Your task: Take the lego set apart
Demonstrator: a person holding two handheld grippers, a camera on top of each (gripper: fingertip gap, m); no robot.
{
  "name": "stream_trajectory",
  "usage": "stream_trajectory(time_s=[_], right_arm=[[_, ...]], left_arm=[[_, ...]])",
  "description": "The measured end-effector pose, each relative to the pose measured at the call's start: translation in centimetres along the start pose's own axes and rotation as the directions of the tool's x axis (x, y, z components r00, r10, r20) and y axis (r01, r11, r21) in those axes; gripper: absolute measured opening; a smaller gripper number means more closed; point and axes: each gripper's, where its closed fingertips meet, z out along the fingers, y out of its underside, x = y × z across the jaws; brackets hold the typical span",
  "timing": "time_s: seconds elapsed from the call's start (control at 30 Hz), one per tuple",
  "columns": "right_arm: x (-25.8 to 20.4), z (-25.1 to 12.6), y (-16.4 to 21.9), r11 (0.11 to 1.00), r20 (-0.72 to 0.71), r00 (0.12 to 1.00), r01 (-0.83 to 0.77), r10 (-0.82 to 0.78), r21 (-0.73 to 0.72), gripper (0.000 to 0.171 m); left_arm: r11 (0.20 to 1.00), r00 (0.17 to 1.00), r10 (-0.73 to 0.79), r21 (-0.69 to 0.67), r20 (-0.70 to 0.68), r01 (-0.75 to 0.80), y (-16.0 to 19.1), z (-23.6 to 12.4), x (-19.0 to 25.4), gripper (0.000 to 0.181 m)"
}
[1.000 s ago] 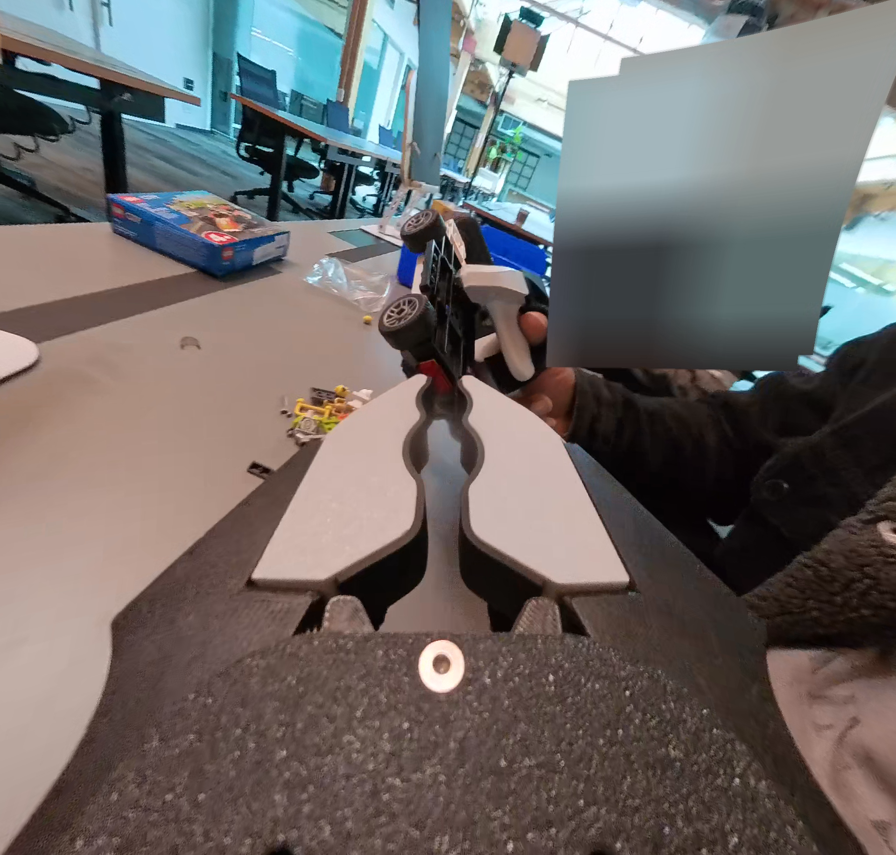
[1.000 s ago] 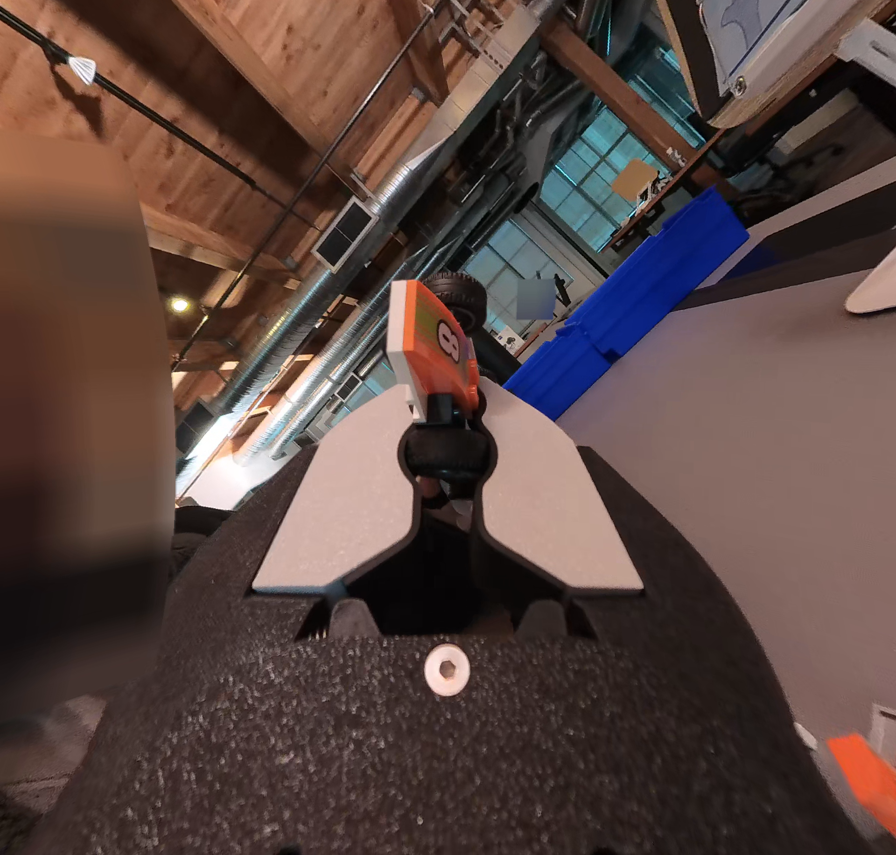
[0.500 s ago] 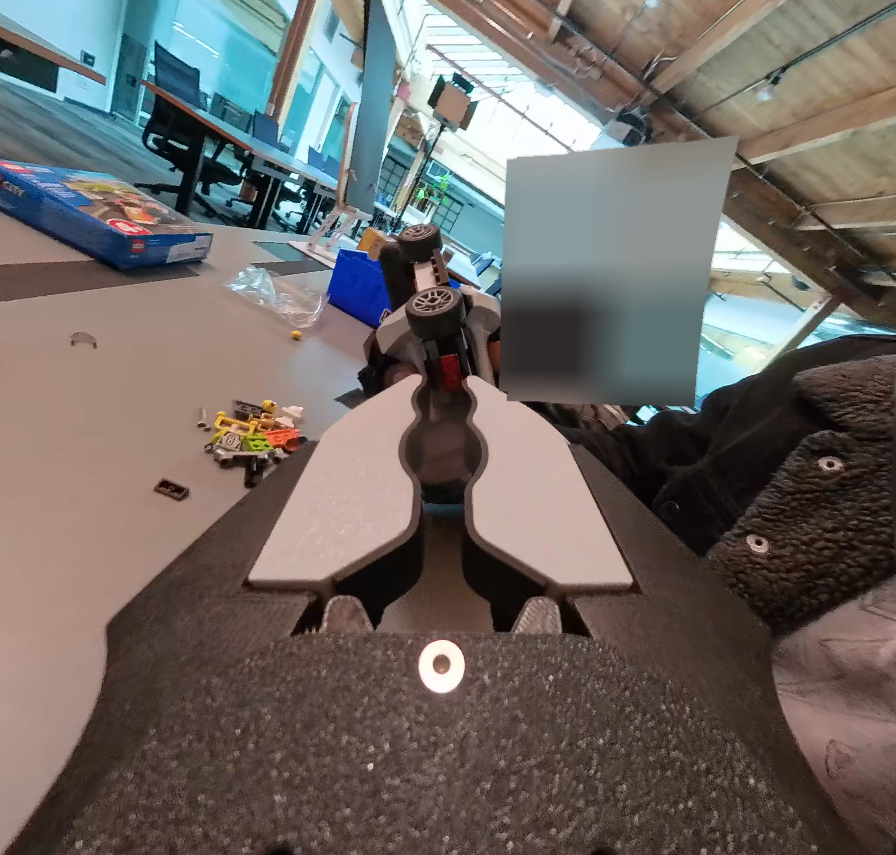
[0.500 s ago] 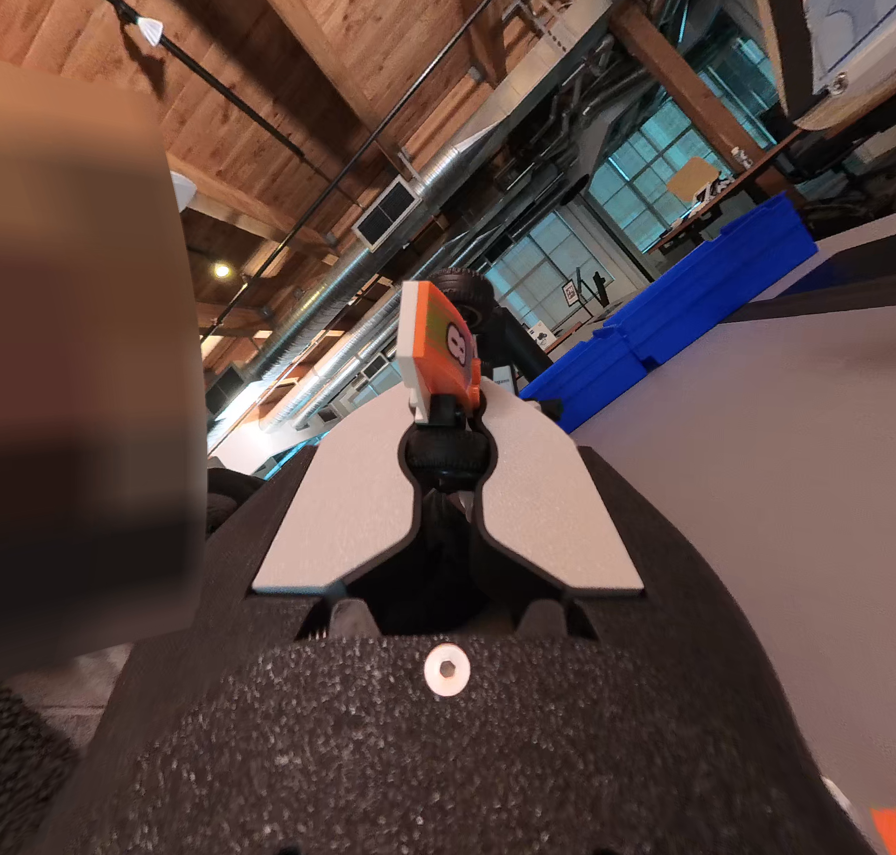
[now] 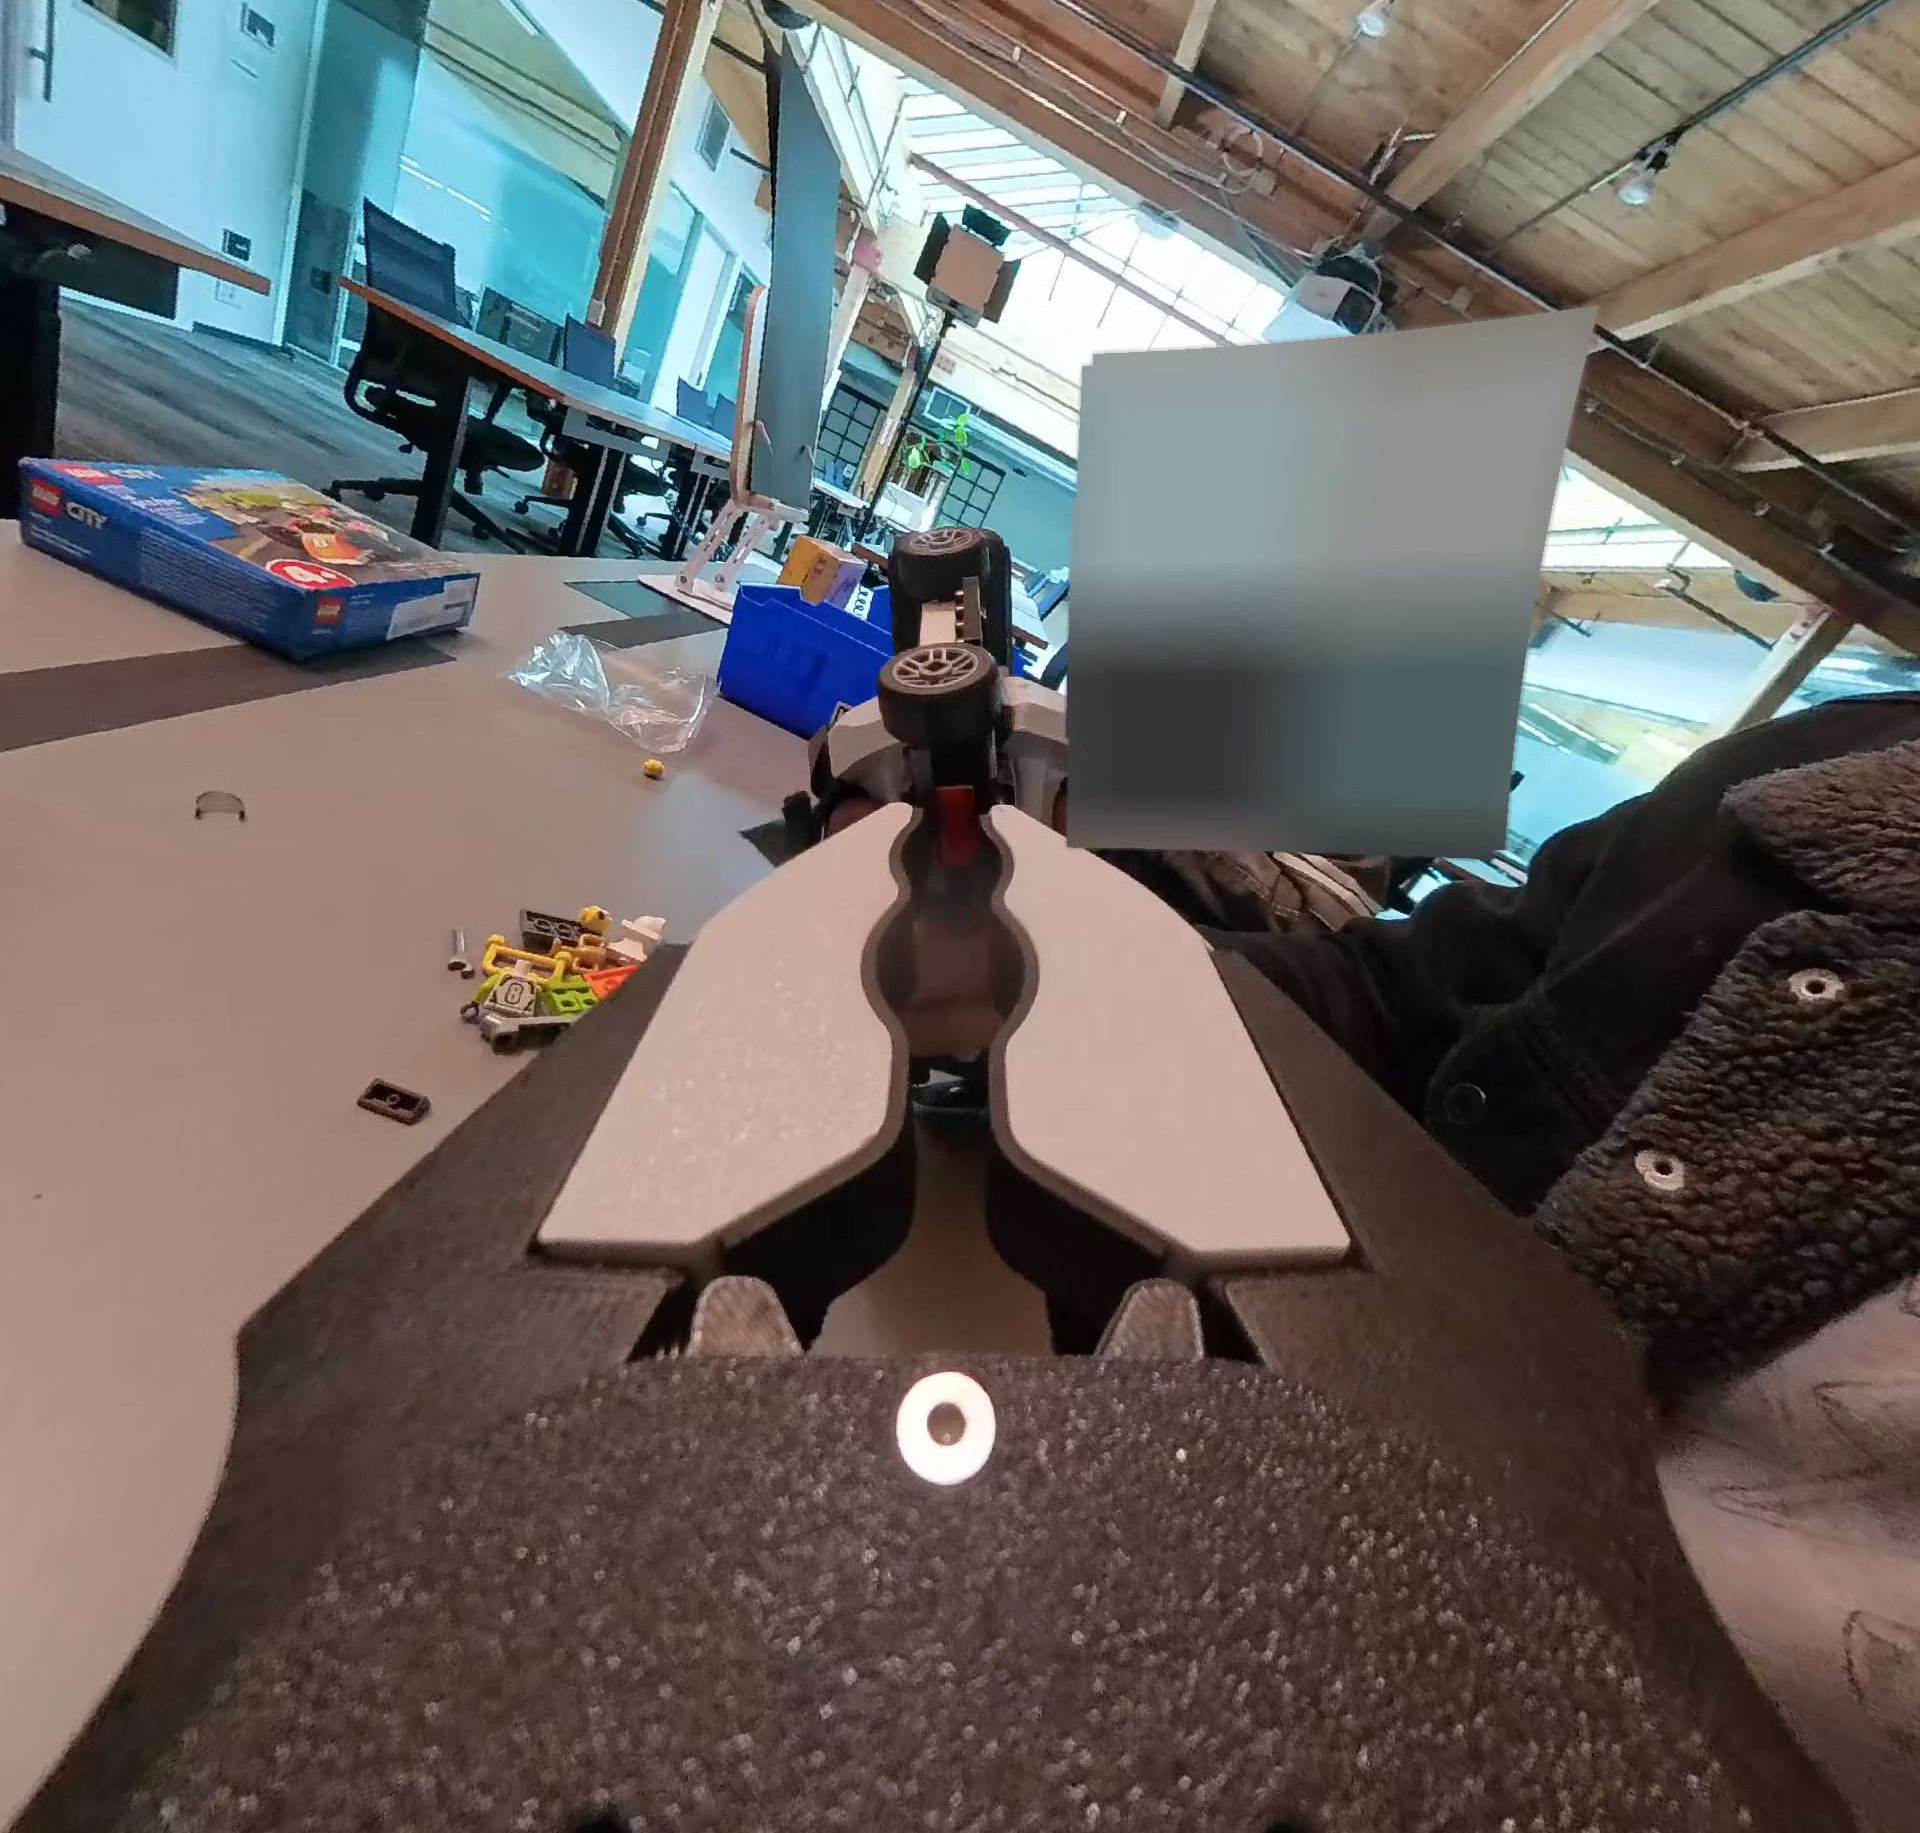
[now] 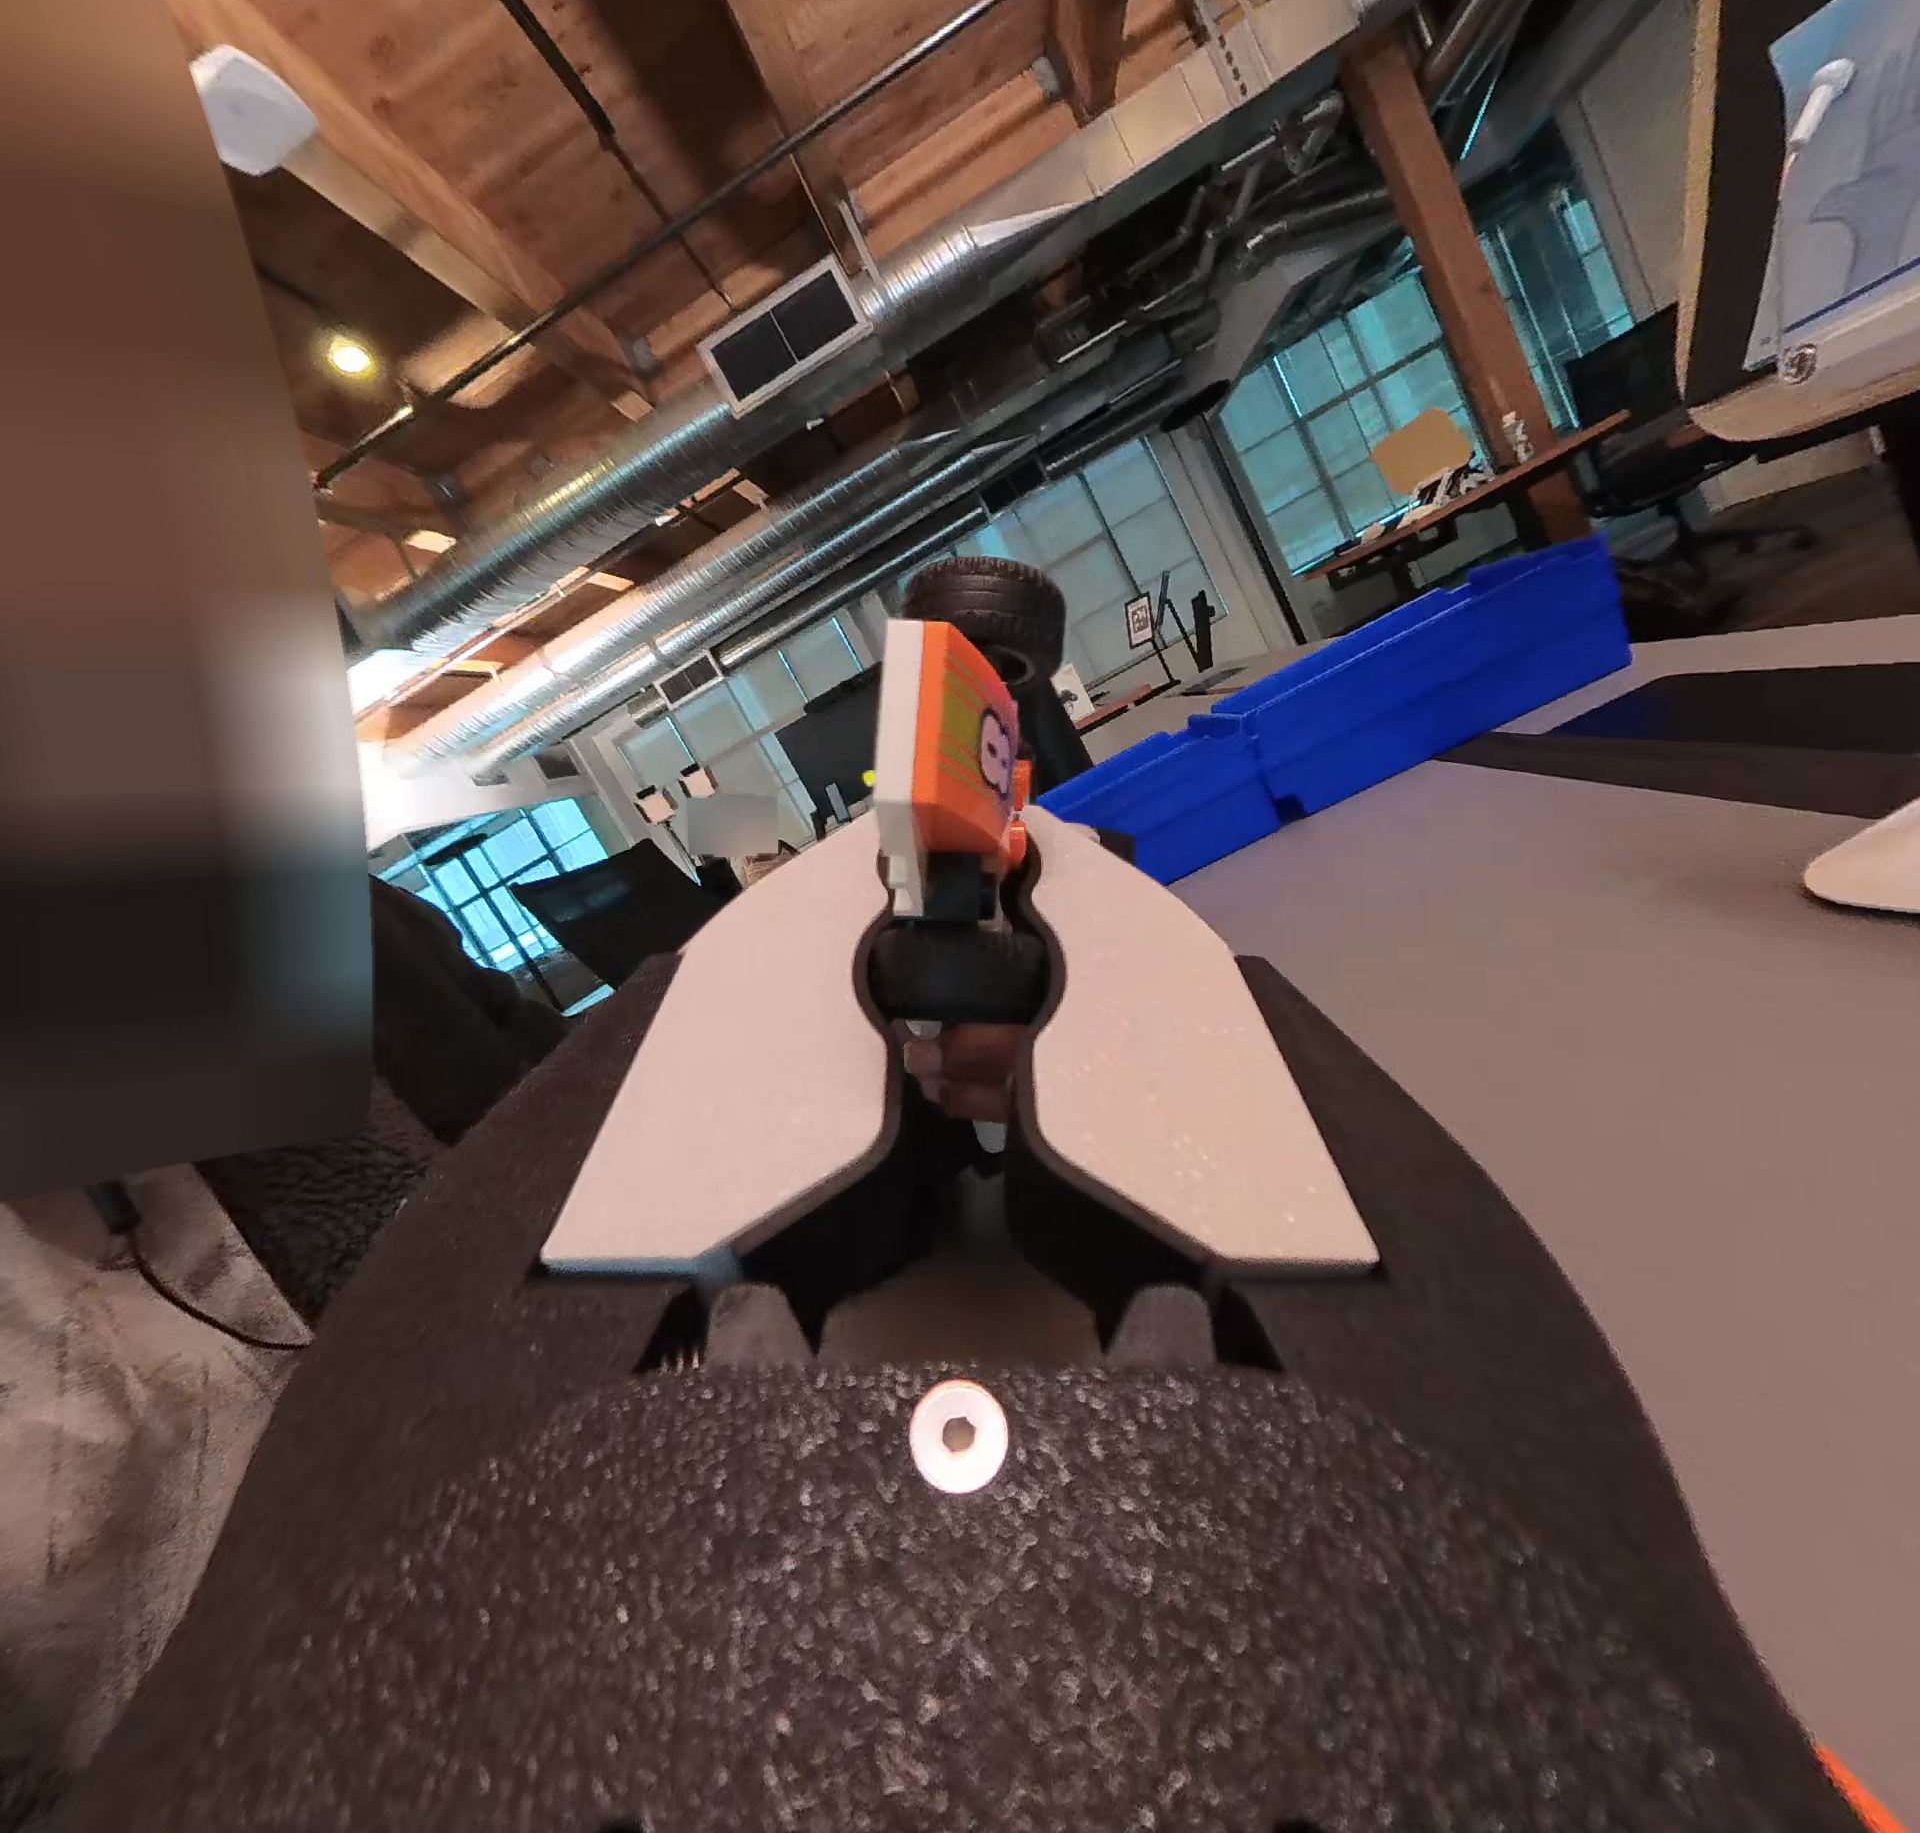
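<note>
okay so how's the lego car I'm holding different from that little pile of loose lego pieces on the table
The lego car is held up off the table, clamped between both grippers; the pile of loose pieces lies flat on the grey table. The car is still joined together, wheels on; the pile is already separated bits. The car is mostly black and grey; the pile is mostly yellow and green. Both include orange parts.

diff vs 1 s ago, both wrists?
The left tongs tilted upward: the table and loose pieces dropped in view and more ceiling shows. The car turned from underside-on to wheels-on. The right tongs swung down, showing more table. Unchanged: both tongs shut on the car, nothing pulled off.
</note>
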Motion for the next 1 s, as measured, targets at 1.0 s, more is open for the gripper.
stream_trajectory(time_s=[1.0], right_arm=[[-1.5,-0.9,-1.6,0.972,0.203,0.966,-0.191,0.162,0.134,0.015]], left_arm=[[0.955,0.946,0.296,-0.029,0.129,-0.295,-0.4,1.3,1.8,0.012]])
